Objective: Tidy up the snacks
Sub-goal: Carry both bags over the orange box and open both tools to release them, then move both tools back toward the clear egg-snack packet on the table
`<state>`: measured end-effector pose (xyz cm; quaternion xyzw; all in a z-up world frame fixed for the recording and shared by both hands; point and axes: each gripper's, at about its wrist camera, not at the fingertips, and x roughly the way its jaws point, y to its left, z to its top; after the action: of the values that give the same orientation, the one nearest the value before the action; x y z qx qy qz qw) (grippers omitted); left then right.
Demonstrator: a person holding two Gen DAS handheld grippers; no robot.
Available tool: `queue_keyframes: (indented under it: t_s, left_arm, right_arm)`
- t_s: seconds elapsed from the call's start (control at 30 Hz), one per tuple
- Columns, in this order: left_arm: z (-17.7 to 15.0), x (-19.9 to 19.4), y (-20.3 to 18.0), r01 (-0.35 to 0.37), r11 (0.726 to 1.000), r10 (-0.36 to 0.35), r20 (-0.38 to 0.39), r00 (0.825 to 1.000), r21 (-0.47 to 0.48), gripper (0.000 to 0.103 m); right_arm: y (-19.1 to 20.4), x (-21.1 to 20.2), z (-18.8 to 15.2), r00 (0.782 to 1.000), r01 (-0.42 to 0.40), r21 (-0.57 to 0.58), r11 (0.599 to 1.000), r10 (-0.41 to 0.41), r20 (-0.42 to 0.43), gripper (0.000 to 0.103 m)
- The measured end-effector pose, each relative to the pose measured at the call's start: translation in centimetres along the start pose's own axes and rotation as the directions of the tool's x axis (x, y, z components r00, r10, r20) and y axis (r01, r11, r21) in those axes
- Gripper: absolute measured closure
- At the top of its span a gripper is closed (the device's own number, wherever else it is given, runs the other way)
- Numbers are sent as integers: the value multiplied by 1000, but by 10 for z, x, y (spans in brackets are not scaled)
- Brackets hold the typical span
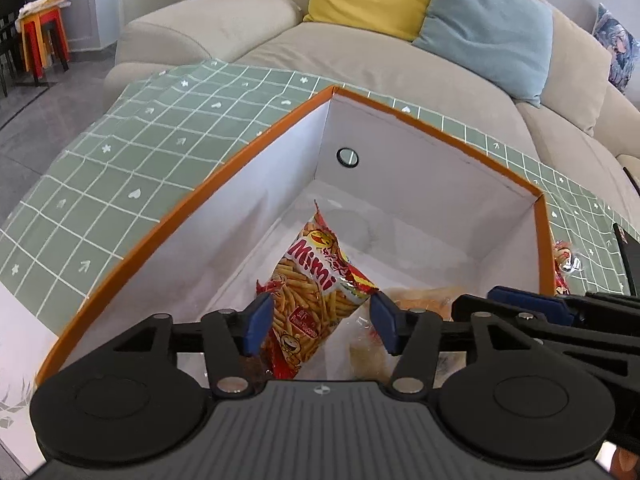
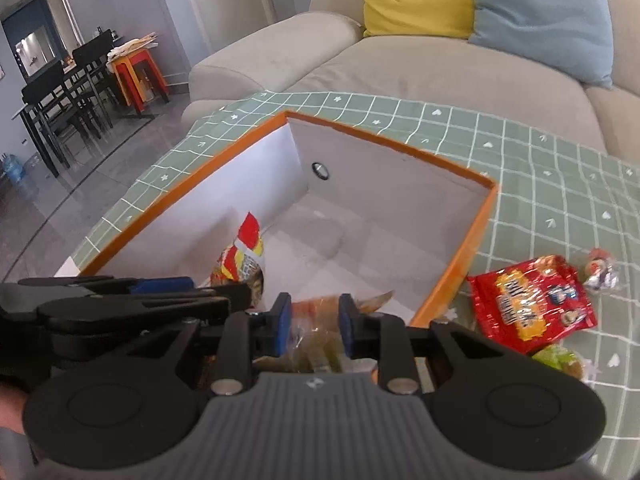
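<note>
An orange-rimmed white box [image 1: 256,144] stands on a green checked tablecloth. My left gripper [image 1: 320,320] is open over the box, its jaws either side of a red Mimi snack bag [image 1: 316,288] that leans inside. My right gripper [image 2: 314,326] sits over the box's near right part, its pads on both sides of a clear bag of bread-like snacks [image 2: 320,320]; the bag fills the gap. The Mimi bag [image 2: 244,256] and the box [image 2: 476,236] also show in the right wrist view. A red snack packet [image 2: 528,304] lies on the cloth right of the box.
A small wrapped sweet [image 2: 600,272] and a green-wrapped snack [image 2: 560,360] lie near the red packet. A beige sofa [image 1: 360,56] with yellow and blue cushions stands behind the table. Dining chairs [image 2: 60,92] and an orange stool [image 2: 136,72] stand at far left.
</note>
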<state>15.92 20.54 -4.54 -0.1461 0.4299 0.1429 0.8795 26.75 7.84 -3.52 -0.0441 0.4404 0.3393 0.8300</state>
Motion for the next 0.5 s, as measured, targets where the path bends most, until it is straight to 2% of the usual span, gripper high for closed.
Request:
queue_keyframes:
  t_s: [0.2, 0.37, 0.5]
  left_arm:
    - [-2, -16, -9, 11, 999, -16, 91, 996, 53, 24]
    - [-8, -31, -10, 44, 997, -53, 141, 989, 64, 24]
    - [-19, -46, -16, 29, 993, -52, 199, 979, 115, 24]
  right_arm:
    - [-2, -18, -3, 998, 50, -21, 999, -49, 37, 69]
    - [3, -40, -8, 994, 76, -66, 995, -70, 86, 61]
    - [6, -61, -15, 988, 97, -90, 991, -85, 131, 57]
